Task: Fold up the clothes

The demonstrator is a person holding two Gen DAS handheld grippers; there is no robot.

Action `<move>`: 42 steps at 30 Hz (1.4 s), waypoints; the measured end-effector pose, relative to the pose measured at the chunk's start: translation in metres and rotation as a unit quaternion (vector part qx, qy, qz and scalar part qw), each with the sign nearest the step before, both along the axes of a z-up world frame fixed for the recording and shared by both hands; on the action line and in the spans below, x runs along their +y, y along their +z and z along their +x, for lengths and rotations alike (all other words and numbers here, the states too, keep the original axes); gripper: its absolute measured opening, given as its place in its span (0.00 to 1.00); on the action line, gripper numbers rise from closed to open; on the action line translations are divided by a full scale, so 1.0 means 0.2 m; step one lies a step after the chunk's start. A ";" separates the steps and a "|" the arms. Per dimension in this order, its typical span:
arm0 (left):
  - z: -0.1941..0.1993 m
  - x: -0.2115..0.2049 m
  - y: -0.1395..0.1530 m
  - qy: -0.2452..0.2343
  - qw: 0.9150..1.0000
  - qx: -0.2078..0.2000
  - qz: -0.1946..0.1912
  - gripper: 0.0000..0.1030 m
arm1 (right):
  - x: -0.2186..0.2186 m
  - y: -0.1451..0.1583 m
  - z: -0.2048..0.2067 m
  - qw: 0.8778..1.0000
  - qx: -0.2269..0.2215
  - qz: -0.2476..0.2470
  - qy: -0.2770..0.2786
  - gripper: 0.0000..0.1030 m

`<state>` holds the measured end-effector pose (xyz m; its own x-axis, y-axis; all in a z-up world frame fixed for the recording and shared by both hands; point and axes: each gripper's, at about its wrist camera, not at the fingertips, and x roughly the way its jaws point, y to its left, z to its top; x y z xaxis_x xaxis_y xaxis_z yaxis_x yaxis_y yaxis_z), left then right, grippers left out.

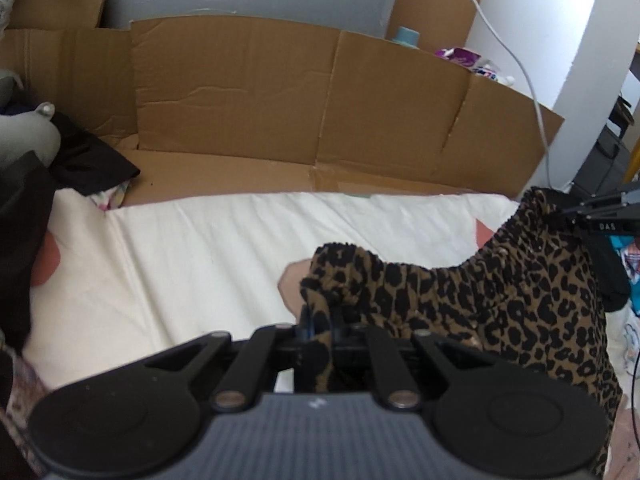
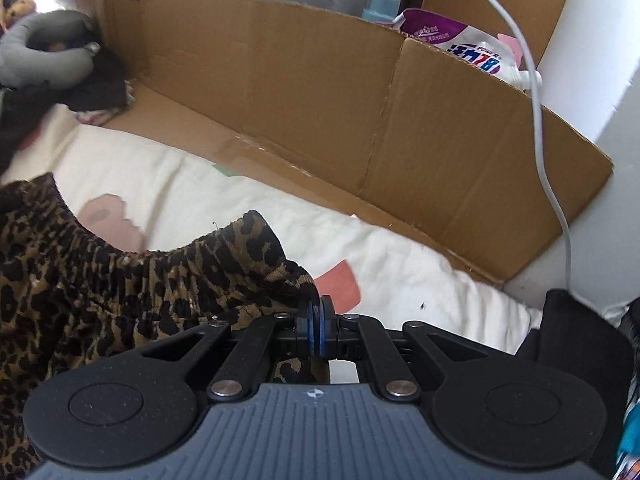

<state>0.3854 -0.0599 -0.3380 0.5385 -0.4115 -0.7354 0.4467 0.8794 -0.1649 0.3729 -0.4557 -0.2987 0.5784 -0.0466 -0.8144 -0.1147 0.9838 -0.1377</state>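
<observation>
Leopard-print garment (image 1: 500, 300), elastic waistband raised over the white bed (image 1: 192, 248). My left hand-held gripper (image 1: 320, 320) pinches one waistband end; my right hand-held gripper (image 2: 318, 312) pinches the other.

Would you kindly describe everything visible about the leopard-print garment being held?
The brown-and-black leopard-print garment looks like thin, soft fabric with a gathered, elasticated band along its top edge. It hangs stretched and sagging between the two tools: the left hand-held gripper pinches one end of the band, the right hand-held gripper the other. The band dips in the middle. Its lower part drapes down over the cream bed sheet, out of view.
</observation>
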 end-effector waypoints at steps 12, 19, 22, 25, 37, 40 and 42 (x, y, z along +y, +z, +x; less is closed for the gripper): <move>0.18 -0.03 -0.14 0.038 0.999 0.005 0.031 0.07 | 0.06 -0.18 0.30 0.999 0.022 -0.036 -0.014 0.07; 0.18 0.01 -0.26 0.082 0.994 0.038 0.056 0.26 | 0.06 -0.25 0.23 0.999 0.047 -0.005 0.023 0.41; 0.11 0.01 -0.20 0.082 0.994 0.031 0.066 0.27 | 0.01 -0.18 0.14 0.998 0.041 0.028 0.034 0.41; 0.01 0.00 -0.11 0.089 0.994 0.015 0.066 0.28 | -0.06 -0.08 0.02 0.998 0.024 0.052 0.024 0.43; -0.45 -0.04 0.15 0.088 0.995 -0.024 0.045 0.45 | -0.32 0.05 -0.66 0.996 -0.002 0.093 0.001 0.45; -0.54 -0.03 0.18 0.087 0.996 -0.007 0.022 0.45 | -0.38 0.01 -0.81 0.994 -0.011 0.102 -0.031 0.45; -0.61 -0.02 0.18 0.094 0.995 0.010 -0.003 0.45 | -0.41 -0.03 -0.91 0.991 -0.026 0.117 -0.064 0.45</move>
<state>0.2628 -0.0640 -0.3023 0.5913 -0.3088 -0.7450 0.2700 0.9463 -0.1779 0.1912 -0.5381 -0.3048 0.6222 0.0648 -0.7802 0.0142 0.9955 0.0940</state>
